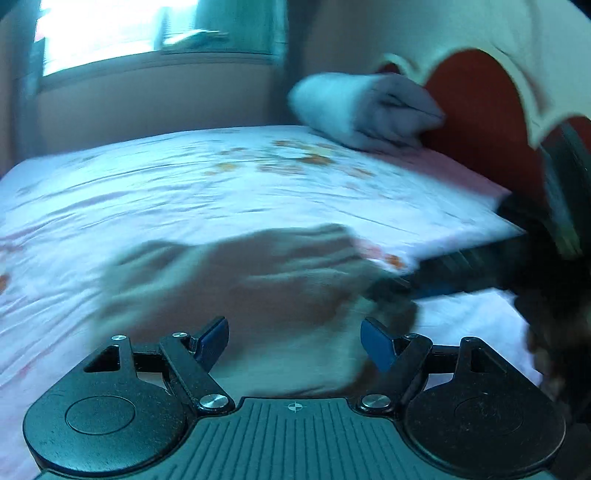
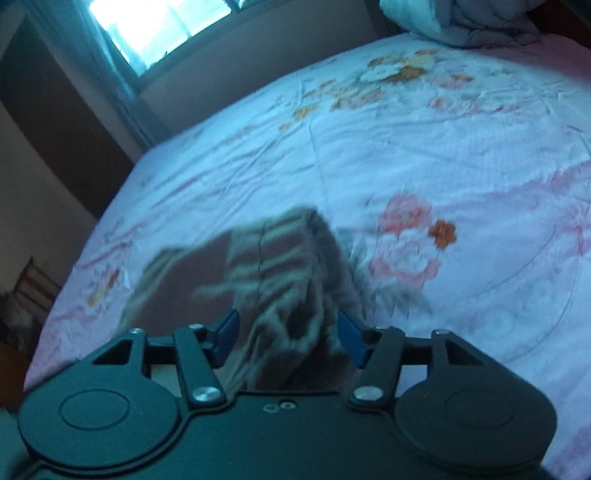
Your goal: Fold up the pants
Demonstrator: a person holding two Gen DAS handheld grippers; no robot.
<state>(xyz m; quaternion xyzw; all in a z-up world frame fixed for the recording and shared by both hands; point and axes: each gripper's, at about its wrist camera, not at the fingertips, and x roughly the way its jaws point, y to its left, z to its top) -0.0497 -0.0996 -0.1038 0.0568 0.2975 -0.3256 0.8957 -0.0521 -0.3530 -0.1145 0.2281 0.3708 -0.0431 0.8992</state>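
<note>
The pants [image 1: 236, 280] are brown-grey with pale stripes and lie bunched on the flowered bed sheet [image 1: 184, 184], blurred by motion. My left gripper [image 1: 293, 341] is open just above their near edge, with nothing between its blue pads. In the right wrist view the pants [image 2: 280, 266] lie in a folded heap right in front of my right gripper [image 2: 288, 332], which is open with cloth lying between its blue pads. The right gripper also shows in the left wrist view [image 1: 461, 269] at the right, by the pants' right end.
A rolled grey-white quilt [image 1: 365, 110] lies at the head of the bed against a red headboard [image 1: 476, 110]. A window [image 2: 162, 26] is in the far wall. The bed's left edge drops to the floor by a dark cabinet [image 2: 55, 110].
</note>
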